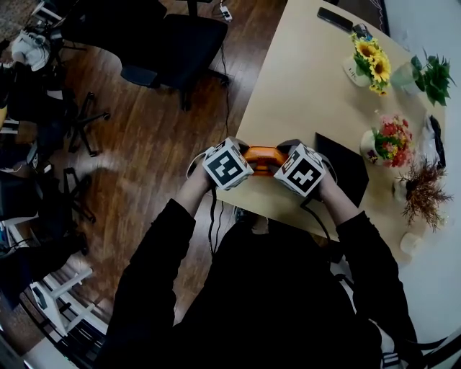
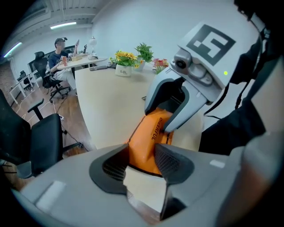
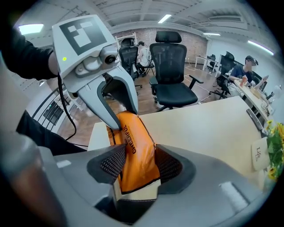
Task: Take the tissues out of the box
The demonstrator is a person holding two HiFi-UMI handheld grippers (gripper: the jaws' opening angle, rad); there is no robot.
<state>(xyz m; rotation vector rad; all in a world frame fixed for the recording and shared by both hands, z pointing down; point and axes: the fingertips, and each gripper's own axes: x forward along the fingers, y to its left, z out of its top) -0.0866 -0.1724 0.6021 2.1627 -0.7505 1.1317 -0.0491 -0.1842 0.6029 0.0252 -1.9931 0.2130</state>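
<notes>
An orange soft tissue pack [image 1: 263, 156] is held in the air over the near edge of the beige table [image 1: 302, 86], between my two grippers. My left gripper [image 1: 243, 161] grips its left end and my right gripper [image 1: 287, 164] its right end. In the left gripper view, the left gripper [image 2: 141, 160] is shut on the orange pack [image 2: 150, 138], and the right gripper's grey fingers [image 2: 186, 111] clamp its far end. In the right gripper view, the right gripper [image 3: 135, 165] is shut on the pack [image 3: 138, 153], with the left gripper's fingers [image 3: 116, 108] on the far end. I see no loose tissue.
A black flat pad [image 1: 347, 167] lies on the table just right of my hands. Flower pots [image 1: 387, 141] and plants [image 1: 425, 76] line the table's right side, with a phone [image 1: 335, 18] at the far end. A black office chair [image 1: 180, 47] stands on the wooden floor to the left.
</notes>
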